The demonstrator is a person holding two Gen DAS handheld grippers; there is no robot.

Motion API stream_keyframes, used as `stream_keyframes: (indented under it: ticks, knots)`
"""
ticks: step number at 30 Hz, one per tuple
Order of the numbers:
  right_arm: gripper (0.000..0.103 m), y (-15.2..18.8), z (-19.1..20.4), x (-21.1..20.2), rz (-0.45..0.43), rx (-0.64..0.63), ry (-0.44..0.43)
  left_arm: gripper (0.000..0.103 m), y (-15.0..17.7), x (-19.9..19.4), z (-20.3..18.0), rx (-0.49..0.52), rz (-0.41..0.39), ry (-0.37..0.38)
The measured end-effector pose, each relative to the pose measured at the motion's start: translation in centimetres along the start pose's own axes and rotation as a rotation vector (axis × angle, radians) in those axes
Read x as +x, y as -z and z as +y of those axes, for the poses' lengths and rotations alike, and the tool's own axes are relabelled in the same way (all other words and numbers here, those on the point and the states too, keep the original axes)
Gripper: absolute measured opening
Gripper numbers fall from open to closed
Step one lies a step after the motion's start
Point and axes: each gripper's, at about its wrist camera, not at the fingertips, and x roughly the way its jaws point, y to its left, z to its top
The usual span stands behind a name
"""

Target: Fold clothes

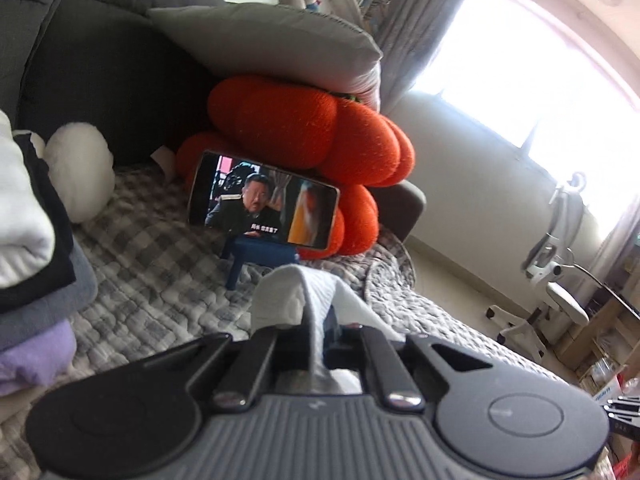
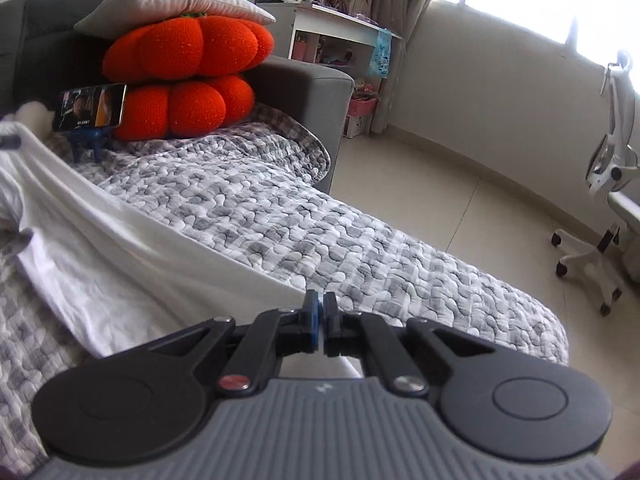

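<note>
holding a white ribbed cotton garment (image 2: 120, 256) stretched over the grey checked quilted bed cover (image 2: 320, 220): left gripper (image 1: 316, 320) clamped on a bunched edge, right gripper (image 2: 320, 312) closed at the hem, cloth btwn pads unclear. keep tension even, lower w/o wrinkles.

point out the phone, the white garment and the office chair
phone (image 1: 264, 200), left wrist view, middle of its screen
white garment (image 2: 120, 248), right wrist view, its flat stretched part
office chair (image 2: 612, 168), right wrist view, its backrest

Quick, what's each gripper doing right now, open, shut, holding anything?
Left gripper: shut on a fold of the white cotton garment.
Right gripper: jaws shut at the same garment's edge; whether they pinch any cloth cannot be told.
</note>
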Motion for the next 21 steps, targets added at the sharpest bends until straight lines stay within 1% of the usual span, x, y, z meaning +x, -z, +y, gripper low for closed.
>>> stream_keyframes:
  ticks: [2,5,8,12,15,18,19,20,21]
  knots:
    - [0.001,0.1,0.2,-0.9,-0.019,-0.004,-0.012,0.002,0.2,-0.9,0.0,0.026,-0.014,0.025]
    - [0.001,0.4,0.6,-3.3,-0.044,-0.017,-0.027,0.003,0.9,-2.7,-0.2,0.101,-0.020,0.053]
    - [0.001,1.1,0.9,-6.0,-0.049,-0.032,-0.048,0.003,2.0,-4.6,0.4,0.168,-0.004,0.072]
    - [0.001,2.6,1.3,-8.7,-0.008,-0.051,-0.095,0.003,3.8,-6.6,1.3,0.222,0.052,0.084]
    - [0.001,4.2,2.0,-10.2,0.047,-0.095,-0.132,0.004,5.6,-7.7,1.6,0.294,0.120,0.078]
    - [0.000,5.9,2.8,-11.0,0.109,-0.119,-0.165,0.005,7.0,-8.9,1.6,0.393,0.166,0.057]
    - [0.000,6.4,3.0,-11.2,0.125,-0.117,-0.177,0.005,7.2,-9.2,1.6,0.409,0.176,0.060]
    - [0.000,6.8,3.2,-11.3,0.137,-0.115,-0.186,0.006,7.2,-9.5,1.7,0.417,0.178,0.063]
    - [0.000,7.2,3.3,-11.4,0.149,-0.113,-0.195,0.011,7.2,-9.8,1.8,0.424,0.179,0.066]
